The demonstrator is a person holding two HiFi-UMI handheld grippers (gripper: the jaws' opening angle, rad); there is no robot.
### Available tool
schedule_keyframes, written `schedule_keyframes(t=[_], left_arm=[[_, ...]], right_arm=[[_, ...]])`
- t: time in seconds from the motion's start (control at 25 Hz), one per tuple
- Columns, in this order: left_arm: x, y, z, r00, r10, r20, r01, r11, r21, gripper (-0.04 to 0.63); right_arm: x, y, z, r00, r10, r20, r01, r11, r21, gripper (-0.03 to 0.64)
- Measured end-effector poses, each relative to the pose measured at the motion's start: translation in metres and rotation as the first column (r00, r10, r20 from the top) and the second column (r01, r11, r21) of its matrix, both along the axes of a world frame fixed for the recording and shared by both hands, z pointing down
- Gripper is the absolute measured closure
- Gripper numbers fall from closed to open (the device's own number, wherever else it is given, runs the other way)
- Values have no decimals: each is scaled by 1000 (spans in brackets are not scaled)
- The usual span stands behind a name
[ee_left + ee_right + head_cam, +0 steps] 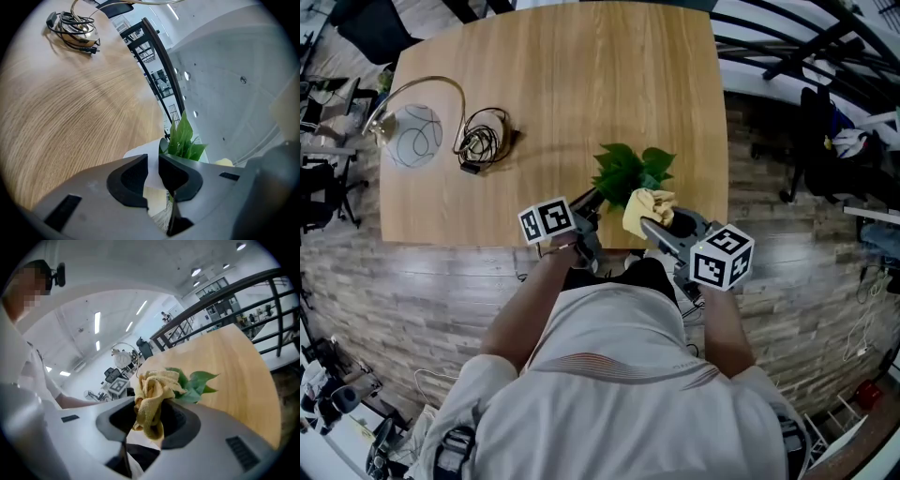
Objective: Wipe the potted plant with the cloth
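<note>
head view, plant: the potted plant (633,172) sits right at the near edge of the table (553,75), just in front of the person. It's well apart from the lamp (412,133) and the cable bundle (483,141) over on the left.
head view, grippers: the left gripper (591,199) is tucked in at the plant's left side. The right gripper (647,223) is on its right, with the cloth (649,204) bunched up against the greenery.
left gripper view, jaws: narrow, pinched on the wall of the white pot (136,152) by the look of it, so I'd say that hand is steadying the pot. Green pokes up just behind.
right gripper view, jaws: clamped on the yellow cloth. A wad of it sticks out in front and touches the nearest leaves (197,383).
progress: looks like the wiping is just starting or already going. Can't tell which leaves have been done, nothing on them reads as clean vs dusty.
left to do: my guess is working the cloth over the rest of the leaves, maybe the pot too, then letting go.
</note>
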State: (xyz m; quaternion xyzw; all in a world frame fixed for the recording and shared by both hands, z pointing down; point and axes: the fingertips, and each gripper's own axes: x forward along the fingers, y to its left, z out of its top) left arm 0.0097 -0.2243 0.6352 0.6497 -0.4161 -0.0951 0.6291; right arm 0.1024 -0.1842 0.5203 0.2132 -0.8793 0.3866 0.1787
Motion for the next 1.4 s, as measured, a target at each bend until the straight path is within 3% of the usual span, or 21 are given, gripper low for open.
schedule_keyframes(t=[0.16, 0.36, 0.56, 0.72, 0.88, 1.0, 1.08, 1.2, 1.28, 1.4], left_arm=[[1, -1, 0, 1000, -4, -4, 4, 1000, 0, 523], [3, 0, 1, 1000, 2, -8, -2, 1000, 8, 523], [5, -1, 1, 1000, 11, 0, -11, 1000, 14, 523], [5, -2, -1, 999, 33, 25, -34, 998, 54, 523], [-10, -7, -11, 989, 48, 139, -67, 988, 136, 478], [-36, -15, -30, 944, 17, 329, -98, 968, 230, 469], [-54, -25, -60, 877, -42, 479, -137, 933, 332, 470], [-72, -44, -132, 761, -182, 623, -220, 831, 511, 519], [-77, -55, -186, 706, -276, 652, -272, 744, 610, 541], [-75, -63, -257, 656, -385, 650, -335, 623, 707, 551]], right_arm=[[-15, 16, 55, 983, -79, -168, 85, 996, 28, 430], [34, 14, 75, 972, 7, -237, -9, 1000, -9, 430], [81, 9, 87, 929, 79, -361, -83, 997, 5, 430], [99, 2, 84, 910, 132, -392, -130, 991, 30, 430], [111, -16, 70, 894, 196, -403, -172, 980, 97, 430], [120, -35, 51, 878, 267, -397, -213, 961, 175, 430], [125, -51, 33, 866, 328, -377, -246, 937, 249, 430], [125, -74, -9, 854, 416, -312, -289, 879, 379, 430], [121, -87, -45, 851, 457, -260, -304, 831, 466, 430], [110, -107, -101, 851, 494, -180, -315, 754, 577, 430]])
